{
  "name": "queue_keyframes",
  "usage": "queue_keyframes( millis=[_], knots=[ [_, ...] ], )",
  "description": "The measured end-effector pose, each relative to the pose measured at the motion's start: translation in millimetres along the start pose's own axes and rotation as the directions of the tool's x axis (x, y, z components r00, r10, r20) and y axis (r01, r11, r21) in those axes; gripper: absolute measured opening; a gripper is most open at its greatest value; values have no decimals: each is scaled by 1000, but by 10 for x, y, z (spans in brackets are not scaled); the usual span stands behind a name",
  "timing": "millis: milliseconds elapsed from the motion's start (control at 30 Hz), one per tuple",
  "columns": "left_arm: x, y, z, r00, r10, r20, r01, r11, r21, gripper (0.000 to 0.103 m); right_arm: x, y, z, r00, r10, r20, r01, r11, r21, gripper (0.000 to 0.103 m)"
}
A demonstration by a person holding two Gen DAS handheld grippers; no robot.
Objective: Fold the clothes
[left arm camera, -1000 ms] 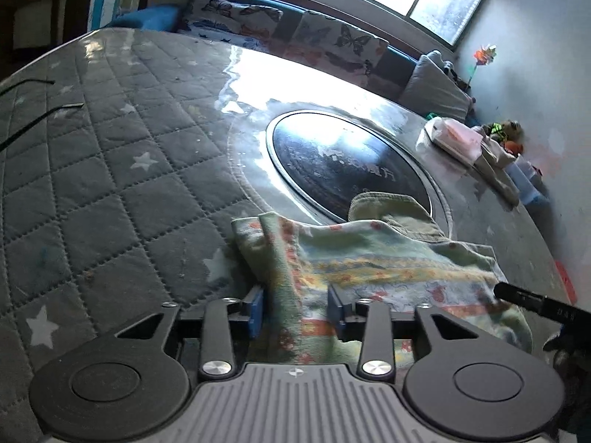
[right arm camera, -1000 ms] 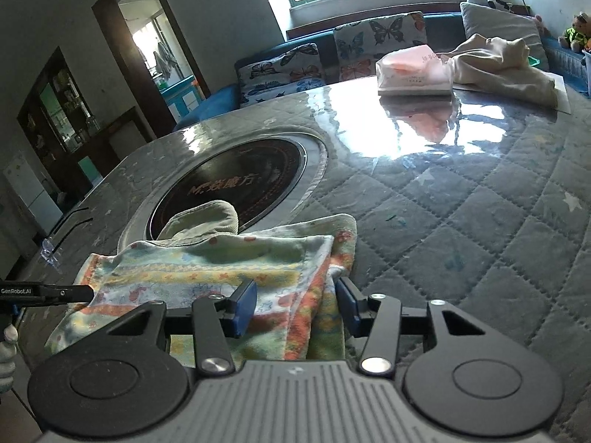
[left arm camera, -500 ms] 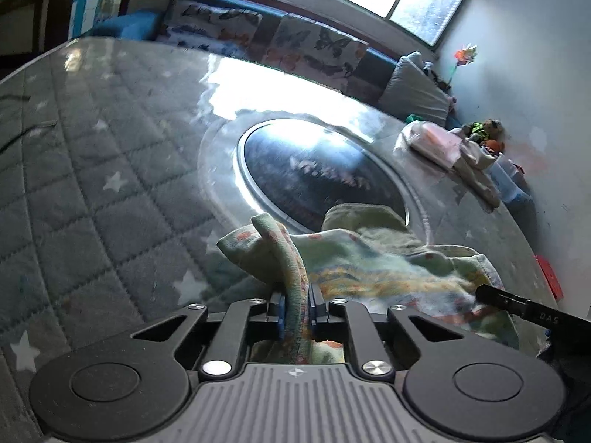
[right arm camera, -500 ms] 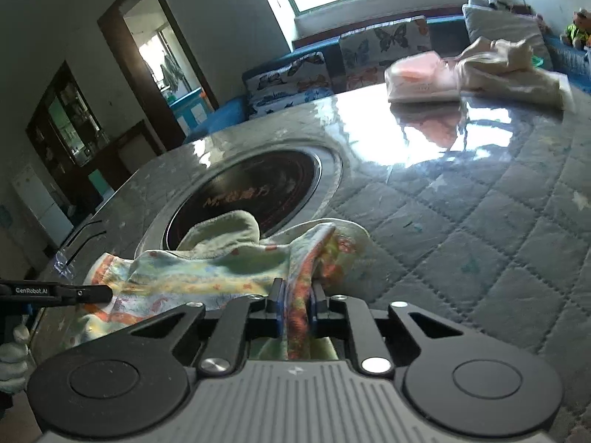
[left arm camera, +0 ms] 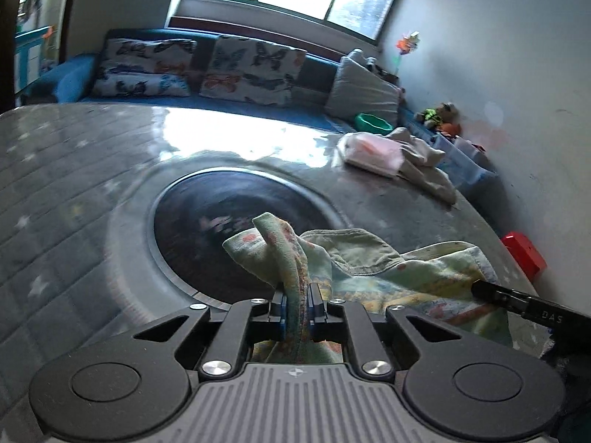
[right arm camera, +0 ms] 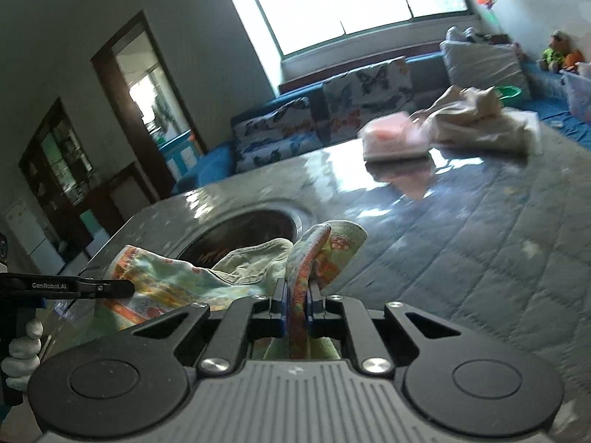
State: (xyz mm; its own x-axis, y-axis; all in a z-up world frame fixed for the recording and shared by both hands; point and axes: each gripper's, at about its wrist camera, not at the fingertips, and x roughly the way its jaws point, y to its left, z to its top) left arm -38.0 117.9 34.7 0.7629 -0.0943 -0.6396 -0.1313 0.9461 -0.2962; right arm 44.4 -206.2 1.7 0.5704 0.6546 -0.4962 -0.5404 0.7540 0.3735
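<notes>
A small patterned garment, pale green with orange and yellow bands, hangs bunched between my two grippers above the grey quilted table. My left gripper is shut on the garment's left corner, and a fold of cloth stands up between its pads. In the right wrist view my right gripper is shut on the garment's other corner, where an orange hem rises from the pads. Each gripper's black finger shows in the other's view, at the garment's far side.
A dark round inset lies in the table's middle, just beyond the garment. At the far right of the table are a pink packet and a beige cloth. A blue sofa with butterfly cushions runs along the window wall. A gloved hand holds the left gripper.
Both grippers went from open around the garment's near corners to shut on them. They have since lifted the corners off the table, so the cloth now bunches and both views tip up toward the window.
</notes>
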Motion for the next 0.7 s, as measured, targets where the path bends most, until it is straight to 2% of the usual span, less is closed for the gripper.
queue_keyframes(
  millis=[333,533,700],
  knots=[
    [580,-638,441,997,-79,-21,81,990,115,11,-336,-450,382,985,-140,105,137,990,33,8],
    [856,-974,631,992,-121,-33,125,980,156,11,-471,-748,565,964,-229,134,224,973,52,8],
    [1072,-1203,682,989,-140,-53,147,971,186,11,-519,-928,588,950,-278,143,270,960,73,8]
  ],
)
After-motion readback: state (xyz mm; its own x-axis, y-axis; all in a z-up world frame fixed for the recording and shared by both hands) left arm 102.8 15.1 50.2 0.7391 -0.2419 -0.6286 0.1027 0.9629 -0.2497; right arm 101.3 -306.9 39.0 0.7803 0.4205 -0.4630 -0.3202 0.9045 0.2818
